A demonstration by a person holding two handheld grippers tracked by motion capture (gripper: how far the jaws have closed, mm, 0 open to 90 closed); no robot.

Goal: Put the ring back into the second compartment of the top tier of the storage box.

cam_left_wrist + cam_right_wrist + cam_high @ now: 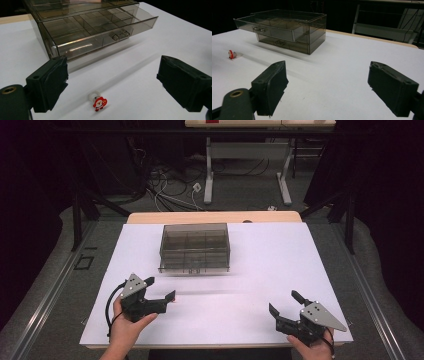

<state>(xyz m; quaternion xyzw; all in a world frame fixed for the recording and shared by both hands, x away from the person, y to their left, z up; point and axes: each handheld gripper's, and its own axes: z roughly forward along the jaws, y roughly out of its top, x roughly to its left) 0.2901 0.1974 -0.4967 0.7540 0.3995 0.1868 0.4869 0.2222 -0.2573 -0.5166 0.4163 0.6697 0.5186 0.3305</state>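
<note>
Between the spread fingers of the left gripper (112,85), just ahead on the worktop (260,270), lies a small Santa ring (99,102), charm toward the near edge. Beyond it the smoky drawer box (195,247) stands toward the far edge, top drawer (100,27) pulled out. The right gripper (287,307), fingers also apart and empty, rests low by the near right corner, well away; the left hand (127,322) looks better placed to pick.

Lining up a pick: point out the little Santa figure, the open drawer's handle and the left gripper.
Santa figure (100,103), left gripper view, on its red body.
Drawer handle (120,35), left gripper view, on the clear pull at the drawer's front.
Left gripper (159,288), high view, midway between its open fingertips.
</note>
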